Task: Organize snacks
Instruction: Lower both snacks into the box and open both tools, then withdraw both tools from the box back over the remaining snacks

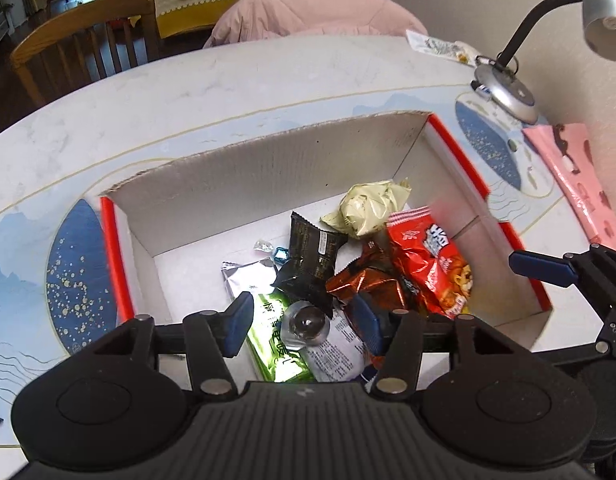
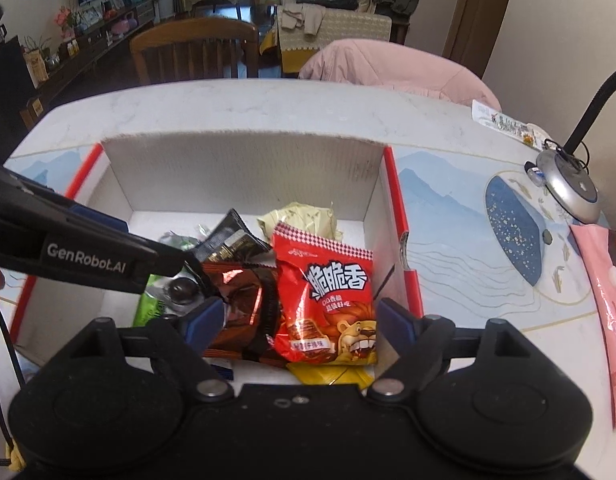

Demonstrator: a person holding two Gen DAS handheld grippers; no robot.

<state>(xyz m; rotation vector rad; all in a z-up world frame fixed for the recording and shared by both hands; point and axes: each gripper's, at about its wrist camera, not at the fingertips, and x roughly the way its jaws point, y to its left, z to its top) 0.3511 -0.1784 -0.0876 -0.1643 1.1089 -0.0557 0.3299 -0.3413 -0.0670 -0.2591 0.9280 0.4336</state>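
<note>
Snacks [image 2: 326, 304] lie loose in the box [image 2: 243, 172]; both hand-held grippers, left [image 1: 303, 320] and right [image 2: 303, 322], released: lift clear without snagging wrappers.

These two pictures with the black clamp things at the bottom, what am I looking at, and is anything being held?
Each picture comes from a camera on a hand-held gripper, looking forward along its jaws; a person carries one in each hand. One view shows the left gripper, the other the right gripper. Both hang over a cardboard box with red edges on a patterned table. Inside the box lie snacks: a red lion packet, a brown foil packet, a black packet and a cream packet. Both sets of jaws are open and hold nothing. A desk lamp stands to the right.
</note>
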